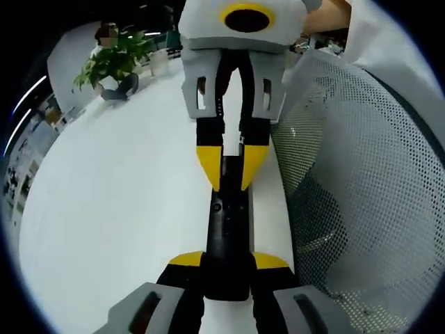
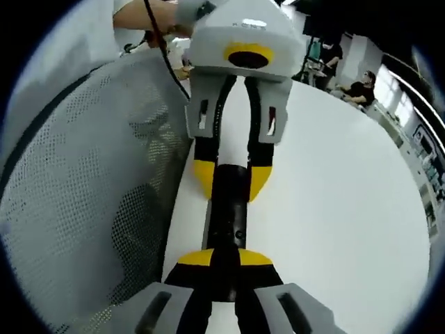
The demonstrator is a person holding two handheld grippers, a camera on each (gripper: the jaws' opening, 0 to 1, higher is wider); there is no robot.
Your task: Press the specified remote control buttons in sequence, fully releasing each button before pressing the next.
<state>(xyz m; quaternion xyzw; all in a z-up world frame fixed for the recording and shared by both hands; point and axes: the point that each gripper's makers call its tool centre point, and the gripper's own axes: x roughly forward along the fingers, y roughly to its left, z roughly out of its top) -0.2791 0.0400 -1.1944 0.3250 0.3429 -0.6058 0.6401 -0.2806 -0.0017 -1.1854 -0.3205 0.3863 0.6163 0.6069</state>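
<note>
**Remote held at both ends above the white table**

A slim black remote [image 1: 226,229] is clamped between two grippers that face each other. In the left gripper view, the left gripper [image 1: 229,261] is seen closed on the near end of the remote, its yellow-tipped jaws pressed against both sides, while the right gripper [image 1: 231,167] is closed on the far end. In the right gripper view the same hold is mirrored: the right gripper [image 2: 226,257] is clamped on the near end of the remote [image 2: 227,216], and the left gripper [image 2: 231,177] on the far end.

The remote is held lengthwise over the white table [image 1: 125,209], beside a white mesh basket [image 1: 361,181]. A few small buttons are seen on its upper face; which one is meant cannot be told. A potted plant [image 1: 115,59] stands well apart at the far edge.

The double grip is judged to steady the remote, yet with both grippers occupied no jaw is free for pressing, so one end would probably have to be let go first.
</note>
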